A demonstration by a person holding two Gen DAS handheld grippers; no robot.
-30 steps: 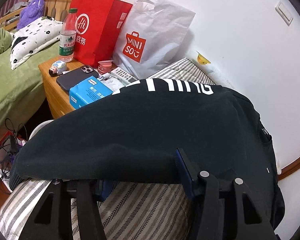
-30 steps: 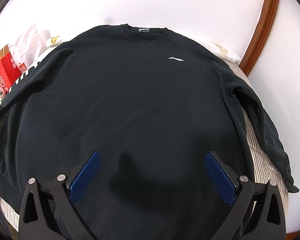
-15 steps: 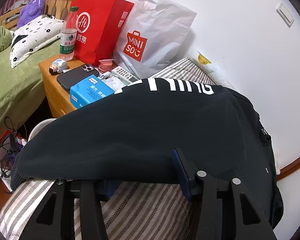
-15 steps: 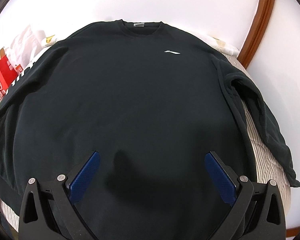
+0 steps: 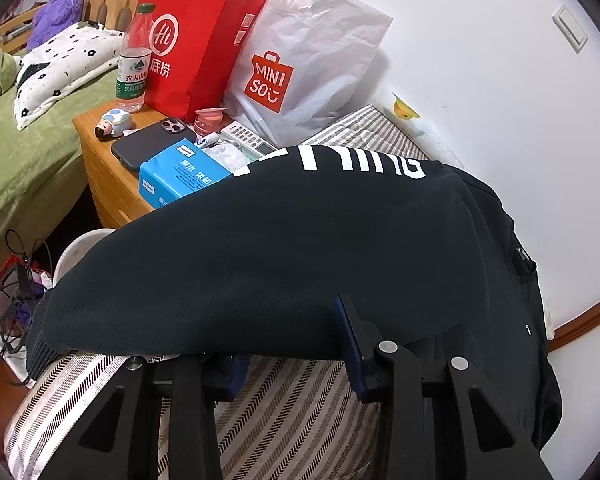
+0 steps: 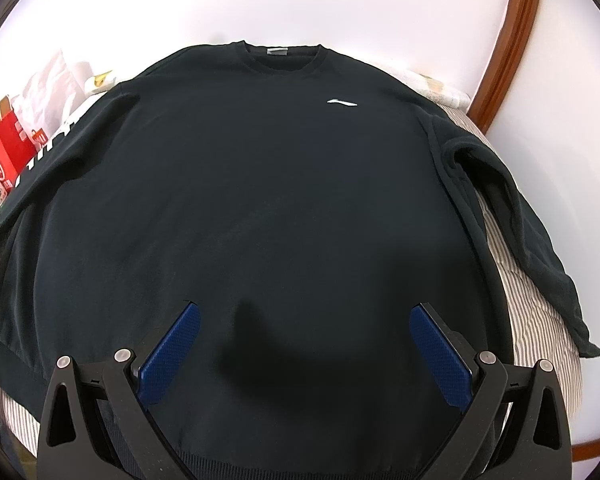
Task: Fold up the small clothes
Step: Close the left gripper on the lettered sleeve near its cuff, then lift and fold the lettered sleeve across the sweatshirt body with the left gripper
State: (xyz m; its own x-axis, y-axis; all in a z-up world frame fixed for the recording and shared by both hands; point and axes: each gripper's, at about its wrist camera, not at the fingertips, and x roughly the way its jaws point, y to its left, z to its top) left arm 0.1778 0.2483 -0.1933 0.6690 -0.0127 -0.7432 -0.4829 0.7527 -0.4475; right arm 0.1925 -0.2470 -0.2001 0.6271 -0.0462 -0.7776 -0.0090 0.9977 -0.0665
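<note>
Closing my left gripper on the soft sweatshirt sleeve edge; the right gripper hovers wide open.

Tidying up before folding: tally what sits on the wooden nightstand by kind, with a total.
Shopping bags: 2, red paper bag and white plastic Miniso bag
Bottles: 1, clear plastic water bottle
Phones: 1, dark smartphone
Tissue packs: 1, blue pack
Remotes: 1, white remote
Figurines: 1, small toy
Pink round containers: 1
Total: 8
</note>
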